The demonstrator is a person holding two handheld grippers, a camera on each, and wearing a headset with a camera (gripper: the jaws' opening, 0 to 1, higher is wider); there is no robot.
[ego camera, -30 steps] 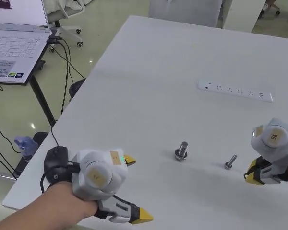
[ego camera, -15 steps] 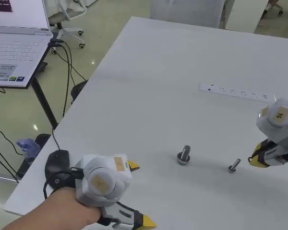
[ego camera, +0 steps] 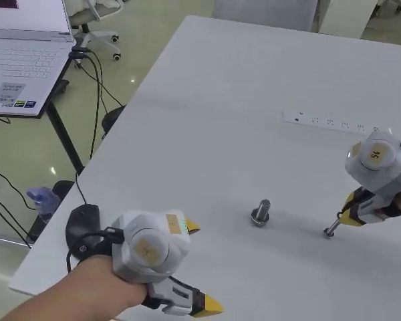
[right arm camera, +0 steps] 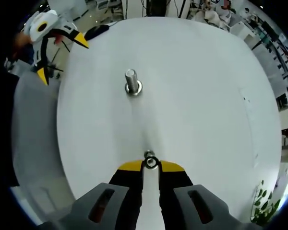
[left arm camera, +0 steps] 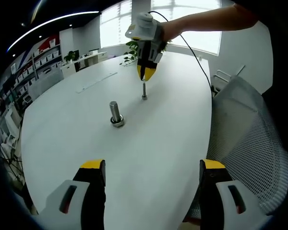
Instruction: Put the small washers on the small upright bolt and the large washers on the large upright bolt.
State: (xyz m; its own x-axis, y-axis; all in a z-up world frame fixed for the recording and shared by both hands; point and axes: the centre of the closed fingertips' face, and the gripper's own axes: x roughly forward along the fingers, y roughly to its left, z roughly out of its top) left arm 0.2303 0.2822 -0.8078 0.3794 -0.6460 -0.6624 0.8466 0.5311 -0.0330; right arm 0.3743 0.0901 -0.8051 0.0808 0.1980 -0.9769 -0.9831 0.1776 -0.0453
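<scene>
The large bolt (ego camera: 261,212) stands upright mid-table on its wide head, also seen at large bolt (left arm camera: 115,114) and large bolt (right arm camera: 131,81). To its right stands the thin small bolt (ego camera: 331,229) (left arm camera: 144,91). My right gripper (ego camera: 343,218) (left arm camera: 146,74) hangs right at that bolt's top, jaws nearly together. In the right gripper view a small metal ring, seemingly a small washer (right arm camera: 150,162), sits pinched between the yellow tips of the right gripper (right arm camera: 150,166), over the bolt's end. My left gripper (ego camera: 200,267) (left arm camera: 149,165) is open near the table's front edge, nothing between its jaws.
A white power strip (ego camera: 334,124) lies behind the bolts. A black mouse (ego camera: 83,227) sits at the table's left front corner. A laptop (ego camera: 20,60) rests on a separate desk to the left. A mesh chair (left arm camera: 249,139) stands by the table edge.
My right gripper has moved up from below and right of the small bolt to its top. The left gripper has barely shifted.
</scene>
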